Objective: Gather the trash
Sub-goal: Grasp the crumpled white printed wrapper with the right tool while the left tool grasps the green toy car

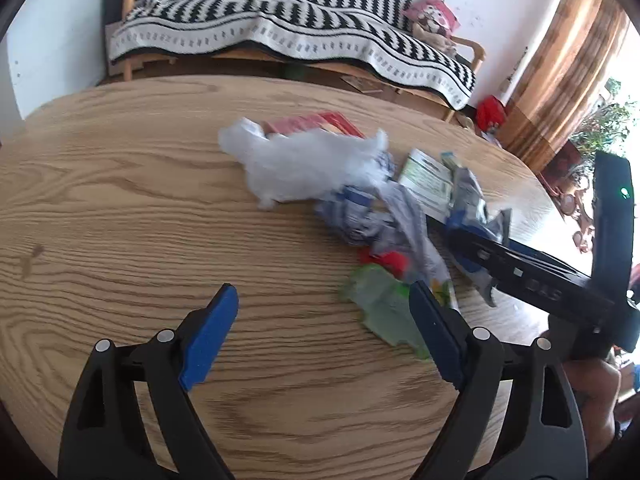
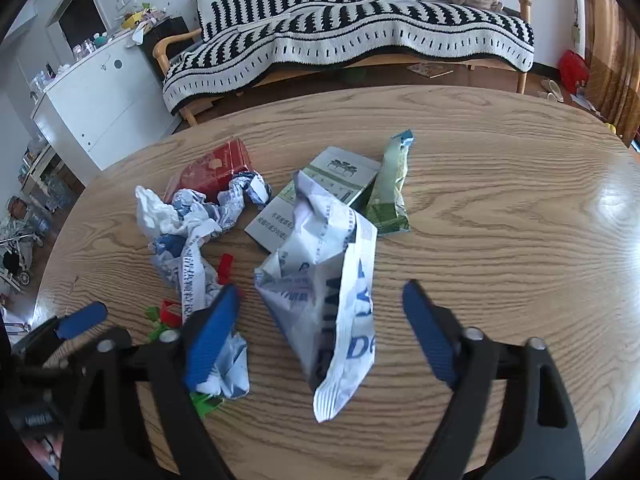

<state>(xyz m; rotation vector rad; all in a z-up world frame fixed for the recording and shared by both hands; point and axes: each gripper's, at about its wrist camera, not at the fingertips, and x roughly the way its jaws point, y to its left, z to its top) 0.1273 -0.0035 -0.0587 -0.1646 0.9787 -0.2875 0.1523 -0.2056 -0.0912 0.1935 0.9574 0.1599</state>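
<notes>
The table (image 2: pixel 500 184) is wood-look with heavy grain and a bit of sheen where light hits. The white-and-blue wrapper (image 2: pixel 332 280) looks like crinkly plastic film, the red box (image 2: pixel 212 170) is glossy card, and the sofa throw (image 2: pixel 360 28) is knitted cloth.

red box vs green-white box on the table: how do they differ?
The red box lies at the far left of the trash pile; the green-white box sits mid-pile. Crumpled paper overlaps the red box's near edge; the big white bag covers the green-white box's near end. Both lie flat on the table.
</notes>
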